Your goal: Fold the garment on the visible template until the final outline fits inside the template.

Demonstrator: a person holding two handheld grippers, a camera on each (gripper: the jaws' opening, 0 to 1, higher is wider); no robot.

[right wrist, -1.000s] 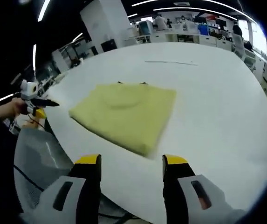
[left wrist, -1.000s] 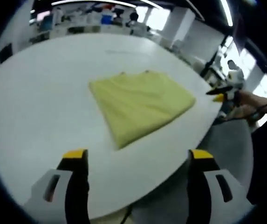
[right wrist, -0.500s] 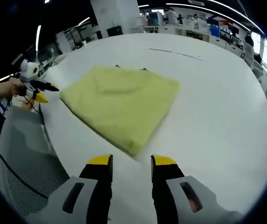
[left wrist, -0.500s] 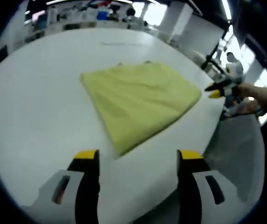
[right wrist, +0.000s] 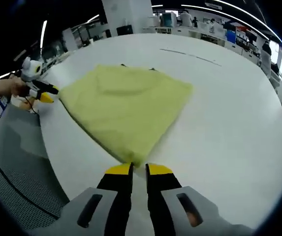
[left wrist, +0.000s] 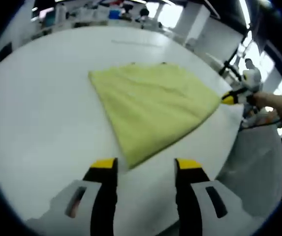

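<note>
Two claws flank the folded yellow garment [left wrist: 150, 108] on the worktop [left wrist: 42, 123]: left claw [left wrist: 145, 164] part-open, right claw [right wrist: 139, 169] nearly closed at its corner, apparently to pinch and fold.

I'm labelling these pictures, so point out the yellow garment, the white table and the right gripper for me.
yellow garment [right wrist: 126, 105], right gripper view, middle of the folded cloth.
white table [right wrist: 229, 113], right gripper view, bare top right of the garment.
right gripper [right wrist: 139, 170], right gripper view, between its yellow tips, at the garment's near corner.

soft yellow cloth garment [left wrist: 153, 105]; smooth matt table [left wrist: 42, 113].
</note>
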